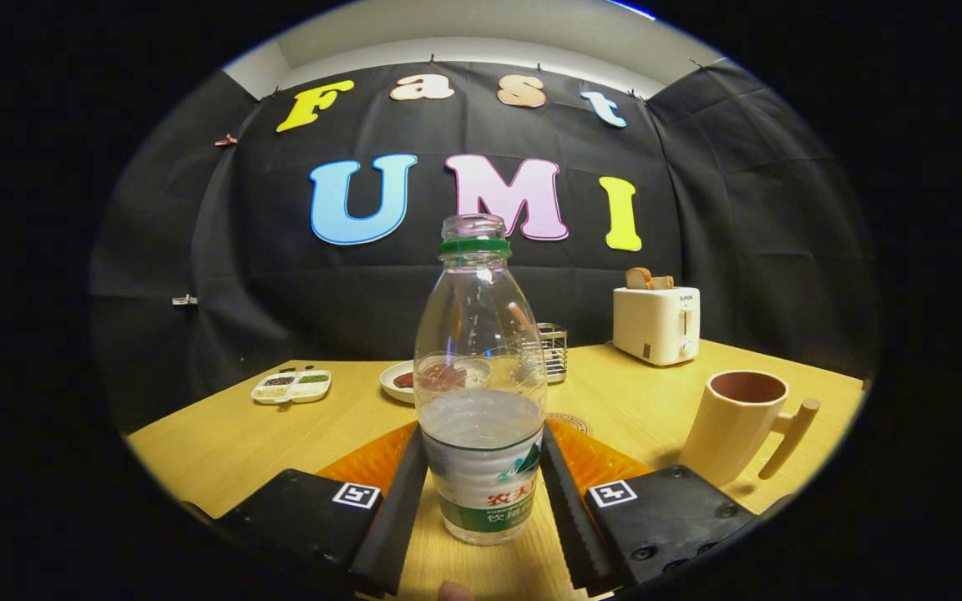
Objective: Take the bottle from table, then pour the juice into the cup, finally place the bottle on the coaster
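A staged recording booth: black cloth wall behind a wooden table with a toaster.

A wooden table stands before black cloth walls under a pale ceiling, bearing a toaster with bread, a wire rack, a plate and a divided dish.

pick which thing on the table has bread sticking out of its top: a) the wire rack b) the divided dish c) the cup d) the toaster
d: the pale toaster at the back of the table has a slice of bread standing up out of its slot, while the cup to the side of the gripper looks empty; the gripper's fingers stand on either side of the bottle.
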A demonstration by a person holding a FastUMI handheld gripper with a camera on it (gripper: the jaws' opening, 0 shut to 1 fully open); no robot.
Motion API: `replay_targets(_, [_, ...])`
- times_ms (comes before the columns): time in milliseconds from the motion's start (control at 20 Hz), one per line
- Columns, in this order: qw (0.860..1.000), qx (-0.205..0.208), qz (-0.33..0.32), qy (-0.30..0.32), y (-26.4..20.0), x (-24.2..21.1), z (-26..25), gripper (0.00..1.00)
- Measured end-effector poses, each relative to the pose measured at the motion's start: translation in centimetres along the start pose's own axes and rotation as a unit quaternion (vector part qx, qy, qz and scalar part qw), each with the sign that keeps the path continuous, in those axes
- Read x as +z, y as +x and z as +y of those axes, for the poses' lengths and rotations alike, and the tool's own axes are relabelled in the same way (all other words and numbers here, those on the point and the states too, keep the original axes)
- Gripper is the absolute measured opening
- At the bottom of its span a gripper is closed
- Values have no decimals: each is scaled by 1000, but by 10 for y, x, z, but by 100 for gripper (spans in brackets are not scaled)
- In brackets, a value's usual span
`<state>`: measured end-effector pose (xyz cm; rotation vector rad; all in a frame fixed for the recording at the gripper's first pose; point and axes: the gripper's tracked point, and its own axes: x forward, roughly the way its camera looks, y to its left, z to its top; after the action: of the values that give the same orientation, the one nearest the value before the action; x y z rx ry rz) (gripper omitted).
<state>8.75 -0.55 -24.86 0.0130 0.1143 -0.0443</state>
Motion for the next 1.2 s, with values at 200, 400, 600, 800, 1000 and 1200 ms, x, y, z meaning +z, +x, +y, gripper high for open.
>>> replay_targets(200, [997,-10,15,81,-13,24,-3,75])
replay_targets(400, [976,-12,15,216,-24,46,-8,75])
replay_targets(600, [942,-2,27,334,-27,48,-10,75])
replay_targets(800, [898,8,40,439,-22,48,-15,75])
replay_targets(1000, [863,-7,49,504,-13,41,-29,75])
replay_targets(1200, [827,-12,69,557,-13,34,-28,75])
